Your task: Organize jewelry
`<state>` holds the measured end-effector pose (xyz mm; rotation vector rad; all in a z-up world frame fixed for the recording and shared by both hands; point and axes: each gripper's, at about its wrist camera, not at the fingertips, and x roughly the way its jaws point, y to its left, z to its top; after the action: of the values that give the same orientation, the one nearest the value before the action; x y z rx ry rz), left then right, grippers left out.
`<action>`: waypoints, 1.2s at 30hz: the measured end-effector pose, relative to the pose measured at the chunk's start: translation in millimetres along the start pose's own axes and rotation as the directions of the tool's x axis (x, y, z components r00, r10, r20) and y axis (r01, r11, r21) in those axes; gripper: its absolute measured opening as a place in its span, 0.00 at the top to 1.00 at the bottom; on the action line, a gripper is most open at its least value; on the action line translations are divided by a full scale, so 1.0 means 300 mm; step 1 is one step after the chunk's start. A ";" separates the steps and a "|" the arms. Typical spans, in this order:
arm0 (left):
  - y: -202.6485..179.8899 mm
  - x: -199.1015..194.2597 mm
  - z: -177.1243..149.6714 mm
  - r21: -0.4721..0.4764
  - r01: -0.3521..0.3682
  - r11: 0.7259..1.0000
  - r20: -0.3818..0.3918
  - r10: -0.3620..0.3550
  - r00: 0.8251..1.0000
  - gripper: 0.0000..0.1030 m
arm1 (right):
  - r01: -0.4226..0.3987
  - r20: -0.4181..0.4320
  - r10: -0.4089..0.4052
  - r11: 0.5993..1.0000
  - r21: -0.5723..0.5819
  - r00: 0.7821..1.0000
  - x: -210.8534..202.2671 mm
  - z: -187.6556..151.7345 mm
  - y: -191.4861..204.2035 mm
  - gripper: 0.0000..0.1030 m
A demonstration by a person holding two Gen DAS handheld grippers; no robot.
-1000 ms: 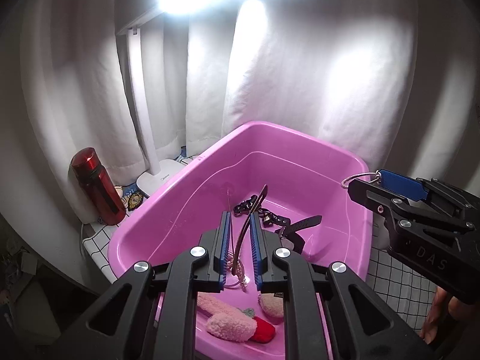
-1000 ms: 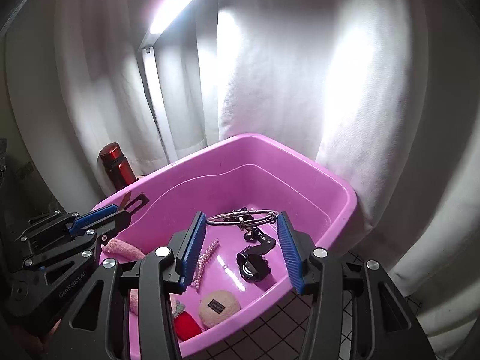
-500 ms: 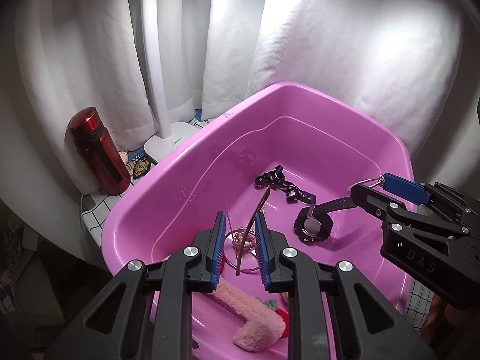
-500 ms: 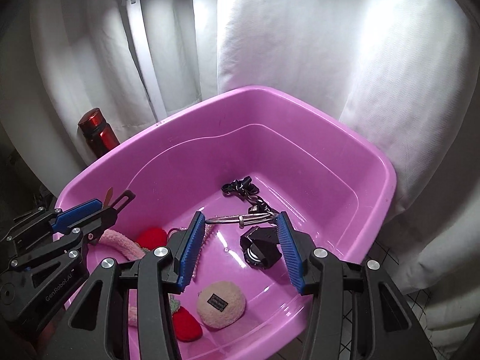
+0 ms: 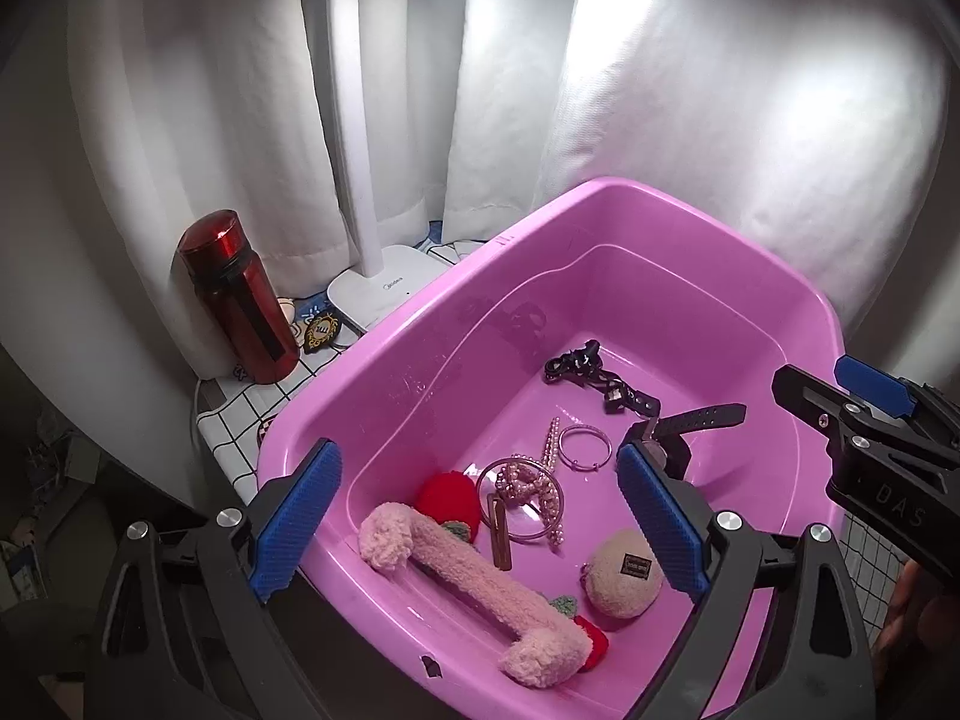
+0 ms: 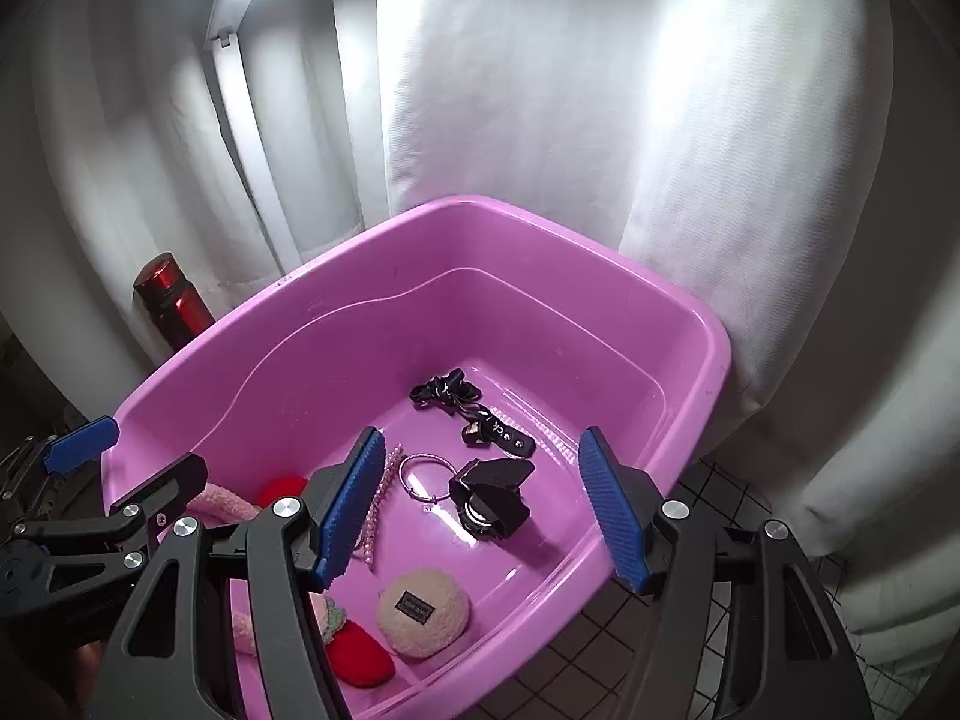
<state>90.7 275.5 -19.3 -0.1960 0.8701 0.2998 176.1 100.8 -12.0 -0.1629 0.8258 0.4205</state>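
Observation:
A pink tub (image 5: 414, 354) (image 6: 714, 360) holds the jewelry. On its floor lie a black chain strap (image 5: 579, 363) (image 6: 447, 390), a black watch (image 5: 666, 438) (image 6: 489, 501), a silver ring (image 5: 579, 447) (image 6: 427, 477), a pearl clip (image 5: 549, 450) (image 6: 378, 504), a bangle with a pearl cluster (image 5: 522, 498) and a brown bar clip (image 5: 500, 531). My left gripper (image 5: 474, 462) (image 6: 156, 447) hangs above the tub's near end, jaws opening wide, gripping nothing. My right gripper (image 6: 480, 441) (image 5: 810, 372) is over the ring and watch, jaws opening, touching neither.
Also in the tub: a pink fuzzy band (image 5: 474, 582), a red fuzzy piece (image 5: 447, 501), a beige plush ball (image 5: 624, 573) (image 6: 423, 612). A red bottle (image 5: 240, 306) (image 6: 174, 306) and a white lamp base (image 5: 384, 288) stand left of it. White curtains hang behind.
Both grippers sank toward the tub and opened. The thin curved piece left the left gripper's pads and the silver ring left the right gripper's; both lie on the tub floor.

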 end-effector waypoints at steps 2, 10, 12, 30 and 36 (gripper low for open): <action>0.000 -0.001 -0.003 -0.003 -0.015 1.000 -0.009 0.015 1.000 0.11 | 0.001 0.002 -0.001 1.000 0.002 1.000 -0.009 -0.006 0.000 0.37; -0.007 -0.020 -0.008 0.001 -0.042 0.999 -0.021 0.042 0.999 0.11 | 0.008 0.007 -0.008 1.000 0.001 1.000 -0.037 -0.025 0.003 0.37; -0.012 -0.028 -0.009 0.007 -0.046 0.999 -0.021 0.046 0.999 0.10 | 0.005 0.008 -0.005 1.000 -0.003 1.000 -0.043 -0.027 0.004 0.37; -0.030 -0.080 -0.027 0.007 -0.060 0.998 -0.010 0.060 0.998 0.10 | 0.002 0.025 -0.001 1.000 -0.030 1.000 -0.092 -0.051 0.027 0.37; -0.034 -0.092 -0.031 0.012 -0.046 0.999 -0.013 0.046 0.999 0.10 | 0.006 0.029 -0.005 0.999 -0.033 1.000 -0.110 -0.058 0.031 0.37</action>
<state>70.8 258.2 -3.4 -0.1677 0.8901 0.3365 140.5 94.0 1.1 -0.1894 0.7905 0.4308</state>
